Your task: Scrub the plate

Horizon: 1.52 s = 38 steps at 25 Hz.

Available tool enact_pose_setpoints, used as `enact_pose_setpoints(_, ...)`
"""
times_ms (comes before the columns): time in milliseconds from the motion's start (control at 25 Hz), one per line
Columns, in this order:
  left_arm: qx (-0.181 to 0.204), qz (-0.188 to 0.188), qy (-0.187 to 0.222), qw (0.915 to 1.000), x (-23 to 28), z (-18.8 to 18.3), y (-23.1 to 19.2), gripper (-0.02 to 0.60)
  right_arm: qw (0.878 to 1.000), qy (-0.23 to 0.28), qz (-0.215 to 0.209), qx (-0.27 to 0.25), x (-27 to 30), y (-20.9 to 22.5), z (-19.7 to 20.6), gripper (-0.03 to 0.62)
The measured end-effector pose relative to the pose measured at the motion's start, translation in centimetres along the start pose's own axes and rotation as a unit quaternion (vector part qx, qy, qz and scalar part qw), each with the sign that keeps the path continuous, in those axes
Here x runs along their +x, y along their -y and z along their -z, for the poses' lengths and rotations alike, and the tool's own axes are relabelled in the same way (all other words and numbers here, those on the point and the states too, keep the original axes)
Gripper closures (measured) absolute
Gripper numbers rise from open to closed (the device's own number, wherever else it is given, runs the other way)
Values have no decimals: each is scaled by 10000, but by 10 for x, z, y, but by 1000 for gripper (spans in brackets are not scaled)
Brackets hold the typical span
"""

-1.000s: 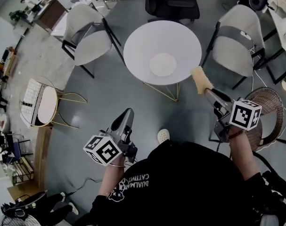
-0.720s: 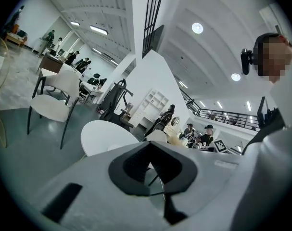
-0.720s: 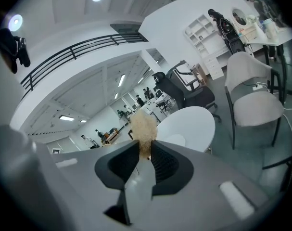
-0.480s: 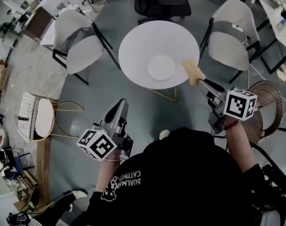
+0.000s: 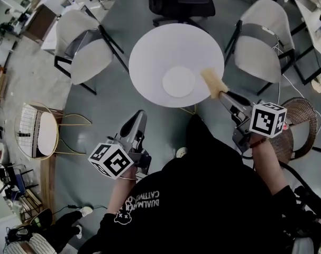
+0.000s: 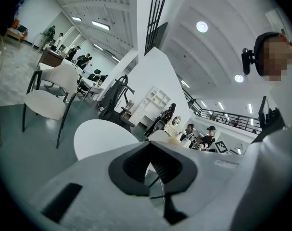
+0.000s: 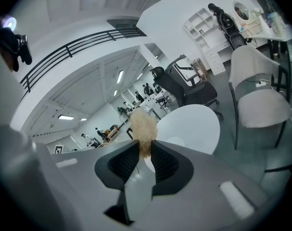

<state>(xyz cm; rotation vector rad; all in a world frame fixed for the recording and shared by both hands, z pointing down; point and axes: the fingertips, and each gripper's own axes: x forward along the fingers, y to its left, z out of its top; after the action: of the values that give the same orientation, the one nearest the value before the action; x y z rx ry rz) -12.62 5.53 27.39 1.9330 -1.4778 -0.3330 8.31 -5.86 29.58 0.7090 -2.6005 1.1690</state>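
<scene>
The sponge [image 5: 213, 82] now nearer the plate [image 5: 179, 81]

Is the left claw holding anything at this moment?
No, the left claw is shut with nothing between its jaws; only the right claw grips the sponge.

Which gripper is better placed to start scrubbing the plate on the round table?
Right. The right gripper is shut on the sponge, which shows close beside the plate in the head view. The left gripper is shut, empty and farther back.
</scene>
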Motion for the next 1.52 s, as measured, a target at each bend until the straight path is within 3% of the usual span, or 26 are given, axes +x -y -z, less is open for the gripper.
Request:
enact_pose_setpoints(160, 11, -86, -41, 10000, 25, -10, 10, 581, 9999, -89, -114, 47, 8, 17, -25, 516)
enact_pose_setpoints(560, -96, -498, 49, 9987, 115, -35, -30, 582, 9972, -555, -500, -35, 89, 76, -84, 516)
enact_pose_setpoints(1120, -445, -989, 299, 9937, 134, -48, -49, 581, 9875, -1275, -876, -300, 145, 79, -115, 516)
enact_pose_setpoints(1520, -692, -1539, 85, 9856, 180, -30, -88, 581, 9735, -1940, -1172, -297, 205, 116, -114, 516)
